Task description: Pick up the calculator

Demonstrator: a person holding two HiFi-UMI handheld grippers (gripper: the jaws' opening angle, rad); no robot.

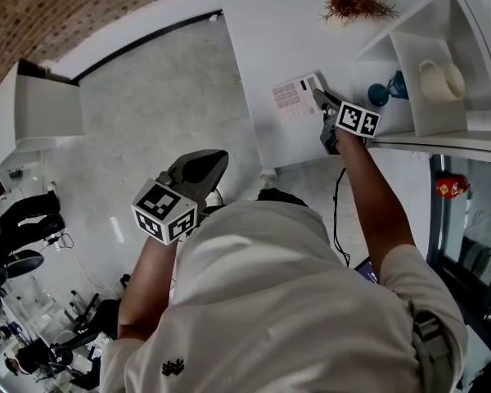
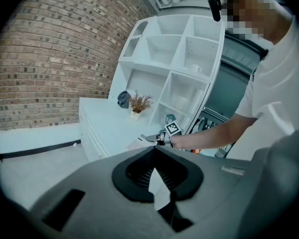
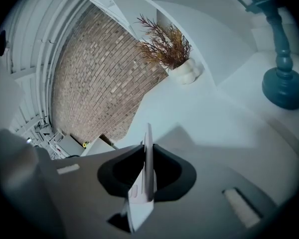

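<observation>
readable text: none | calculator [image 1: 296,98] key legends: too small to make out | shirt emblem [image 1: 173,368]: no legible lettering

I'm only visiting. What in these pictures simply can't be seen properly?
- Calculator keys and display: too small in the head view, and edge-on between the jaws in the right gripper view.
- Whether it is lifted off the counter: the head view looks down from above, and the right gripper covers one corner.
- Blue ornament: its top is cut off by the right gripper view's edge.
- Person's face: covered by a mosaic patch in the left gripper view.
</observation>
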